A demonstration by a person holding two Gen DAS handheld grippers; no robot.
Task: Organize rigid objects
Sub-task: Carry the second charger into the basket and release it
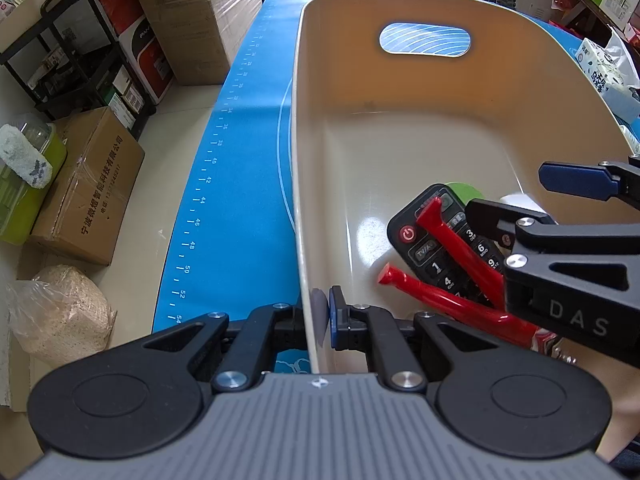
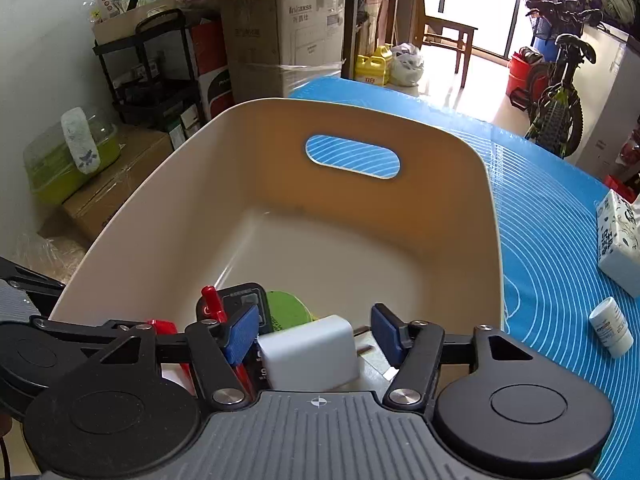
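A beige plastic bin stands on the blue mat. My left gripper is shut on the bin's near left wall. Inside lie a black remote, red-handled pliers across it and a green disc. My right gripper is open above the bin's near end, and it also shows in the left wrist view. A white charger block lies between its blue pads, touching neither clearly. The remote, pliers and green disc show beneath it.
A white pill bottle lies on the mat right of the bin, with a tissue pack behind it. Cardboard boxes, a black shelf and a bicycle stand off the table.
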